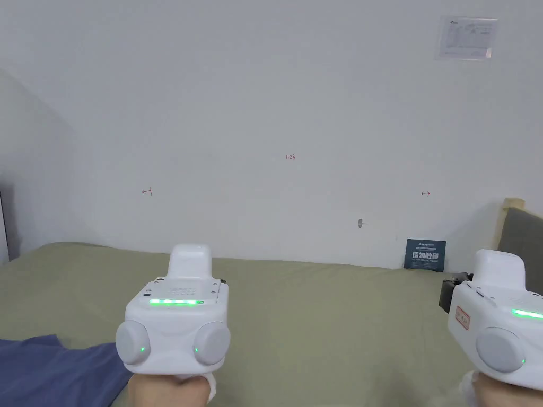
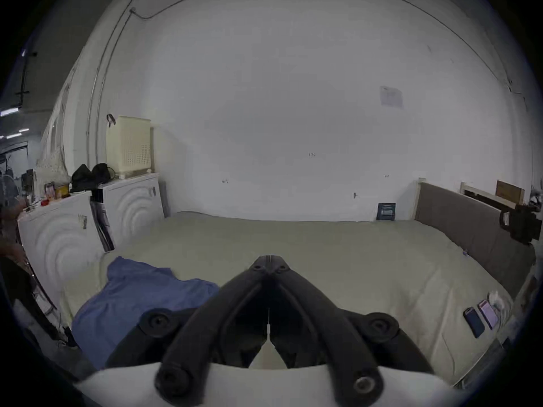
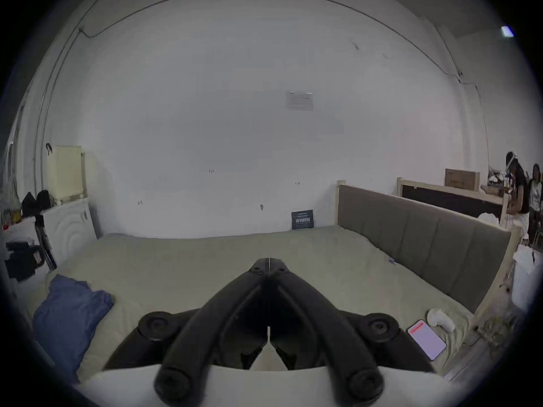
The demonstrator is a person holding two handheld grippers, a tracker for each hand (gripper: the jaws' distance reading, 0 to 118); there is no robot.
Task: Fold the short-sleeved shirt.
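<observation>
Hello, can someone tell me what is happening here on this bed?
A person holds a two-jaw gripper in each hand above a bed with a green sheet. The left gripper and the right gripper are both shut and hold nothing. A blue shirt lies crumpled near the bed's left edge, untouched. Two phones lie at the right side. Folding has not begun.

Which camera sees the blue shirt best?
The left gripper view: the blue shirt lies crumpled on the bed's left side, large and mostly in sight, though the gripper's body covers its near edge. The right gripper view shows it smaller, by the picture's edge. The head view catches just a corner, bottom left.
</observation>
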